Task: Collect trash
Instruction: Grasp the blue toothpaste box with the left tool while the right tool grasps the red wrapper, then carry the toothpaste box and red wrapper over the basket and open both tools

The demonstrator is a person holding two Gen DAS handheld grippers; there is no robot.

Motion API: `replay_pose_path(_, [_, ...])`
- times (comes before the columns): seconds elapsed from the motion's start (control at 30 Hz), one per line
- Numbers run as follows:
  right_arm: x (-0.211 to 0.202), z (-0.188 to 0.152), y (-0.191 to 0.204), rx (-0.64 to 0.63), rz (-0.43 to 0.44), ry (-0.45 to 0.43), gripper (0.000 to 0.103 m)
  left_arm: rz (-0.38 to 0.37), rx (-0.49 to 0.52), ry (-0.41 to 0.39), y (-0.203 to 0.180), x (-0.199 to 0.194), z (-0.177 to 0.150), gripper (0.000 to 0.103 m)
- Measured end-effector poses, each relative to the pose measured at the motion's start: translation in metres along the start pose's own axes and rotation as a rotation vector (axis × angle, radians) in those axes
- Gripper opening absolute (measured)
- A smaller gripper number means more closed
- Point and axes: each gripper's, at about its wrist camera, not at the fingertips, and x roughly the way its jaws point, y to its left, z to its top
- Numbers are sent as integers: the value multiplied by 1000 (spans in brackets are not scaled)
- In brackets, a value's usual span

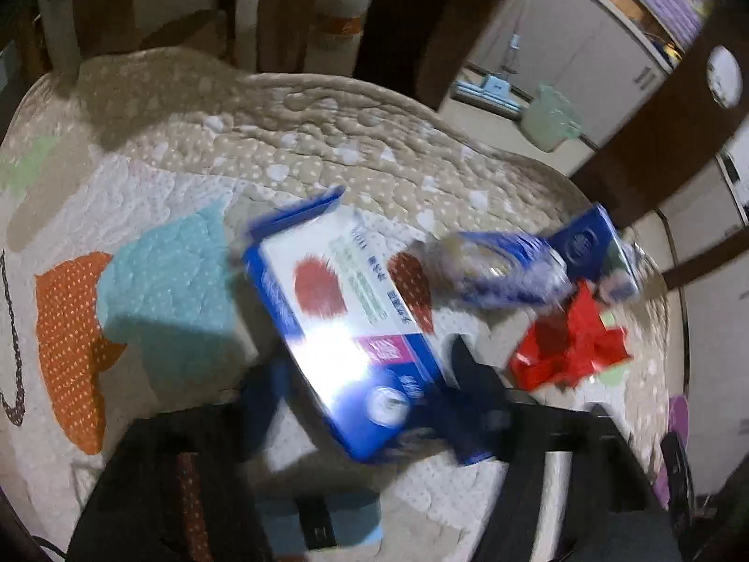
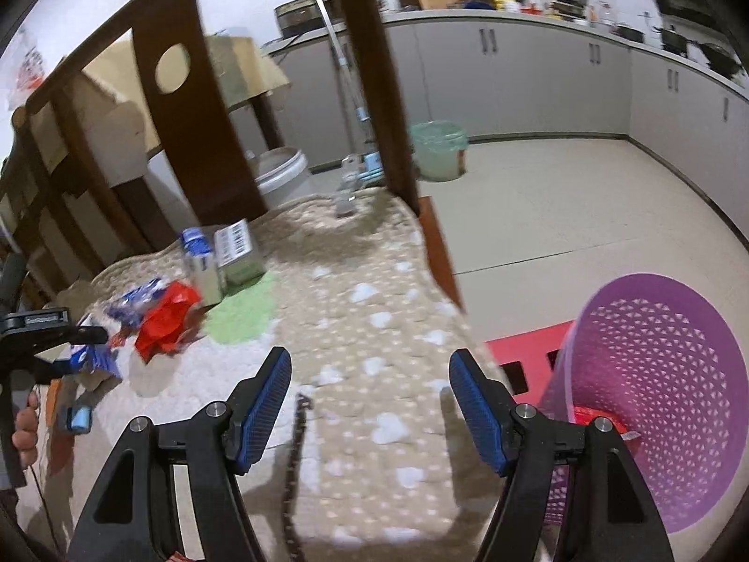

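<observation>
A flat carton (image 1: pixel 346 328) lies on the quilted cover (image 1: pixel 281 150), between the left gripper's (image 1: pixel 360 403) fingers. To its right lie a crumpled wrapper (image 1: pixel 569 351) and a crushed bottle (image 1: pixel 496 267). A perforated basket (image 2: pixel 655 398) stands off the cover's right edge.

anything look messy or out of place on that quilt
Yes. Litter lies on the quilt: a big blue and white box tilted between the left tongs, a crumpled red wrapper, a squashed blue packet and a small carton. The purple basket sits beside the quilt.
</observation>
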Motion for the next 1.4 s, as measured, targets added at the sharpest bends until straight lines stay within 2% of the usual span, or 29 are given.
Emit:
replay_pose_path(0.13, [5,-2,10,-15,22,23,74,-69,-6,-14,13,-25,-17,52])
replay_pose_path(0.3, [13,-11,28,-72,55,69,74,-157,-20,-46,33,-67,-36,52])
replay_pose_path(0.33, [15,-11,30,-71,77,86,74,-167,-15,-59,36,-75,-40,45])
replay_pose_path(0.37, [18,-10,33,-67,98,104,74,-171,-6,-71,40,-82,-44,34])
replay_pose_path(0.4, [22,-7,38,-50,132,129,74,-178,12,-74,41,-88,-47,32])
replay_pose_path(0.53, [41,12,67,14,255,187,74,-184,46,-94,48,-91,-53,32])
replay_pose_path(0.6, [58,26,87,38,297,215,74,-193,47,-79,53,-85,-53,32])
replay_pose_path(0.67, [71,35,105,18,289,229,74,-218,31,-66,59,-80,-52,34])
replay_pose_path(0.83, [101,47,142,-19,257,266,74,-217,49,-81,65,-74,-50,60])
replay_pose_path(0.93, [115,50,154,-20,243,286,74,-222,79,-71,60,-67,-49,67])
replay_pose_path(0.97, [117,50,157,-24,234,291,74,-212,87,-67,58,-63,-48,67])
replay_pose_path(1.03, [120,48,161,-44,203,299,60,-186,93,-57,57,-54,-45,67])
replay_pose_path(1.1, [115,48,160,-50,218,297,50,-149,103,-47,55,-47,-45,67])
replay_pose_path(1.13, [112,48,160,-52,226,296,47,-137,111,-46,55,-45,-45,61])
replay_pose_path(1.17, [108,48,157,-55,230,292,47,-132,120,-47,55,-45,-46,50])
replay_pose_path(1.2, [100,47,155,-63,238,284,46,-137,129,-41,54,-45,-48,46])
replay_pose_path(1.4, [63,36,128,-43,276,253,44,-153,119,-94,52,-69,-52,46])
